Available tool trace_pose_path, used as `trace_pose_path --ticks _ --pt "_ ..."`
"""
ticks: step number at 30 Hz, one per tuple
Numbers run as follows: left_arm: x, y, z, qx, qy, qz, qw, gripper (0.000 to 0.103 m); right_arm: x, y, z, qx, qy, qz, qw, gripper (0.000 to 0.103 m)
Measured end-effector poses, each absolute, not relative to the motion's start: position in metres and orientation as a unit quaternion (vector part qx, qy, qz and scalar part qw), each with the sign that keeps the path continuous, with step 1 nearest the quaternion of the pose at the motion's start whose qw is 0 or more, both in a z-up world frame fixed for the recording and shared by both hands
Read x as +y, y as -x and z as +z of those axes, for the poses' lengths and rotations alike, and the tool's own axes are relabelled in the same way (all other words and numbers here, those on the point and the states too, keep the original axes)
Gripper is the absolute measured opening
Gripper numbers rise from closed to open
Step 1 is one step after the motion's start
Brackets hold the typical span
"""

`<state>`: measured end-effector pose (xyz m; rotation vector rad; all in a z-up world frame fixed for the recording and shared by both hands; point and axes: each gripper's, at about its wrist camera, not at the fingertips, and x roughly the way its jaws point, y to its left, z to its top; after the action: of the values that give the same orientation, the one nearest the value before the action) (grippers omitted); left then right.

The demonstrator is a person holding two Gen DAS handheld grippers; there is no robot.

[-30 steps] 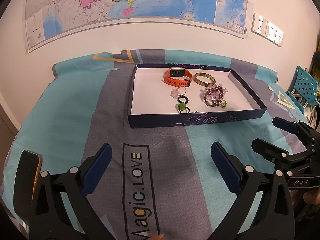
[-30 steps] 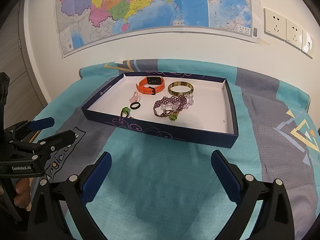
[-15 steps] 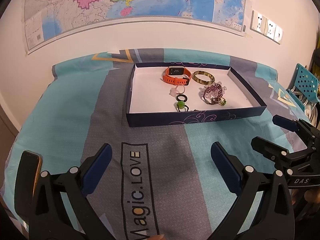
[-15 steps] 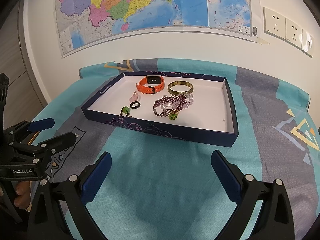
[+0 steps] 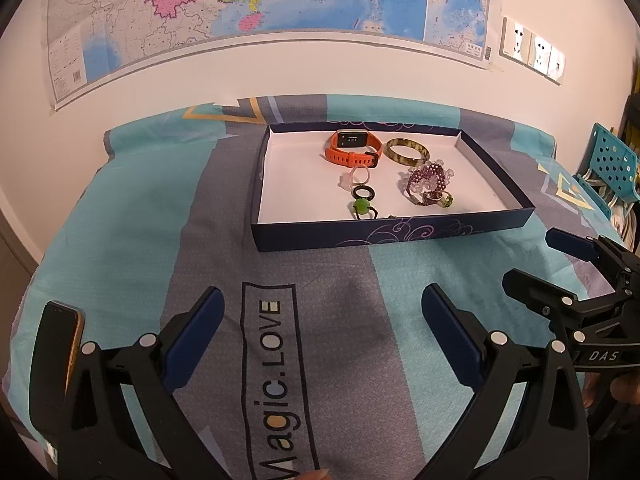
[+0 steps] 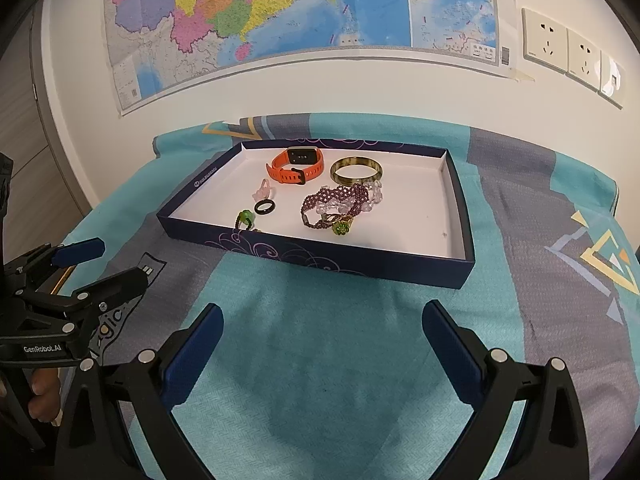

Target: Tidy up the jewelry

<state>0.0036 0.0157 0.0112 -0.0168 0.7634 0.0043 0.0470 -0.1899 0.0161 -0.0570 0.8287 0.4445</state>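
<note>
A dark blue box lid (image 5: pixel 360 236) (image 6: pixel 320 254) with a white floor lies on the cloth. In it lie an orange watch (image 5: pixel 352 148) (image 6: pixel 298 166), a brown bangle (image 5: pixel 406 152) (image 6: pixel 355 170), a purple bead bracelet (image 5: pixel 428 178) (image 6: pixel 336 202), a black ring (image 5: pixel 364 192) (image 6: pixel 265 208), a green bead ring (image 5: pixel 362 207) (image 6: pixel 245 218) and a pink ring (image 5: pixel 358 176) (image 6: pixel 264 190). My left gripper (image 5: pixel 320 332) (image 6: pixel 100 264) is open and empty, in front of the box. My right gripper (image 6: pixel 320 344) (image 5: pixel 536 260) is open and empty, beside it.
A teal and grey cloth (image 5: pixel 120 216) covers the table. A phone (image 5: pixel 56 356) lies at the front left edge. A wall with a map (image 5: pixel 240 0) and sockets (image 6: pixel 568 52) stands behind. A blue perforated chair (image 5: pixel 608 164) is at the right.
Both grippers have drifted slightly; the box sits a little further left in the left wrist view. Both grippers stay open and empty.
</note>
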Motion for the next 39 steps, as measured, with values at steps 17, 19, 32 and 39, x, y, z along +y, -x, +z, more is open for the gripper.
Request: trace_pose_path --ticks 17,19,32,39 --pt "0.0147 -0.0042 0.0074 0.374 0.007 0.002 0.927 0.097 -0.1900 -0.0468 0.0151 0.400 0.027 0.214 0.891 0.096" --pt "0.0144 -0.0041 0.0072 0.374 0.006 0.003 0.927 0.097 -0.1899 -0.0467 0.0147 0.400 0.027 0.213 0.891 0.096" --pt "0.0138 -0.0045 0.0063 0.376 0.006 0.003 0.927 0.097 -0.1896 -0.0459 0.0128 0.401 0.028 0.212 0.891 0.096" --pt "0.0136 -0.0050 0.0053 0.376 0.006 0.002 0.926 0.097 -0.1902 -0.0460 0.0126 0.401 0.027 0.212 0.891 0.096"
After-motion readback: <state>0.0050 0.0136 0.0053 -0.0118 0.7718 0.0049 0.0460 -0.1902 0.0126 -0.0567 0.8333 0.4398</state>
